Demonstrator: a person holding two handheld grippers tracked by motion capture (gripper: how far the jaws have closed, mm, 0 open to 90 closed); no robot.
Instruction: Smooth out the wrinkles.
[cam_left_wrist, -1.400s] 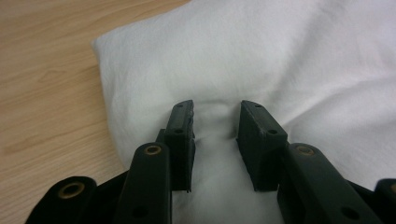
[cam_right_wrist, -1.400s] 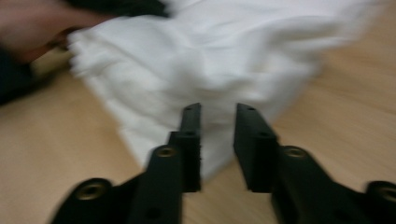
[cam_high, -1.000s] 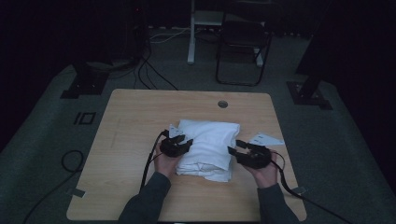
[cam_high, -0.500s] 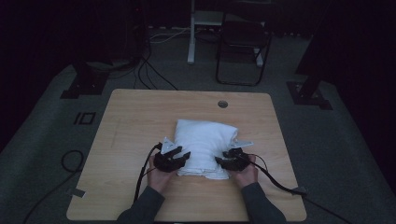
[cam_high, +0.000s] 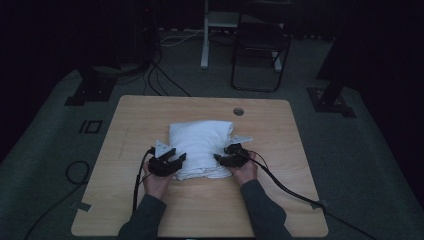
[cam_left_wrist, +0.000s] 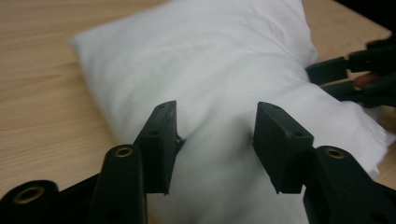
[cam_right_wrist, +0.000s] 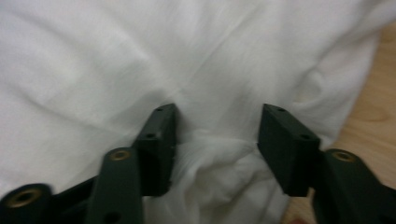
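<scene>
Pillow on table; left hand-held gripper, right hand-held gripper jaws just opening, apparently gripping nothing.

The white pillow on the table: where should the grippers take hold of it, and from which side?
Best guess: grip the white pillow at its loose near end, where the slack cover bunches into folds. Come in from the person's side, the left gripper and right gripper at either near corner. The stuffed middle looks too thick for the jaws.
</scene>
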